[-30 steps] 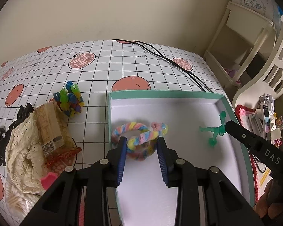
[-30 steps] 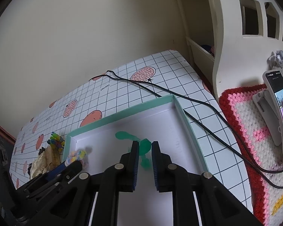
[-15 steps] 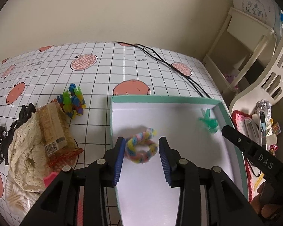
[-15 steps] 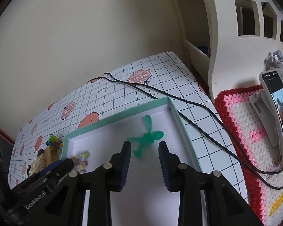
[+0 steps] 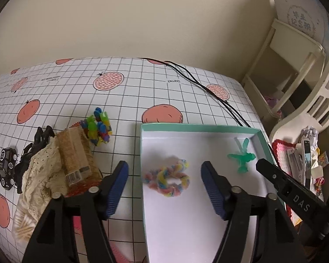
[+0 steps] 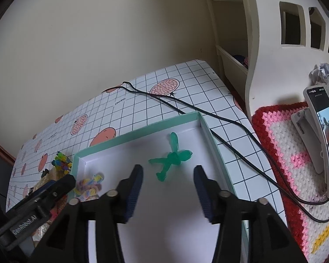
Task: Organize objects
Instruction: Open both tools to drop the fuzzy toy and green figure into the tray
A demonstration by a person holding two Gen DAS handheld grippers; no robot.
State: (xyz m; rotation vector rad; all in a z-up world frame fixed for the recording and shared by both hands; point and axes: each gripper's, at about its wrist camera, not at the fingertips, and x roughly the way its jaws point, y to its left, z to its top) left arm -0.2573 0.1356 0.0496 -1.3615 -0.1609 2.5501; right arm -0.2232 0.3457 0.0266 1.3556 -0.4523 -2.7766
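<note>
Both drops look done: the left gripper (image 5: 164,180) and right gripper (image 6: 167,185) have just been spreading their jaws and grip nothing. Inside the mint-rimmed white cardboard tray (image 5: 197,127) lie the pastel twisted chenille ring (image 5: 167,180) and, nearer its right wall, the translucent green rubbery figure (image 6: 171,158). Next likely calls for fetching the colourful plastic connector cluster (image 5: 98,126) left of the tray

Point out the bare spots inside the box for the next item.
In the box, bare floor lies between the hair tie and the green figure, along the far wall, and toward the camera below both. Outside, the left pile of lace cloth and clips is crowded; the far tablecloth is open.
</note>
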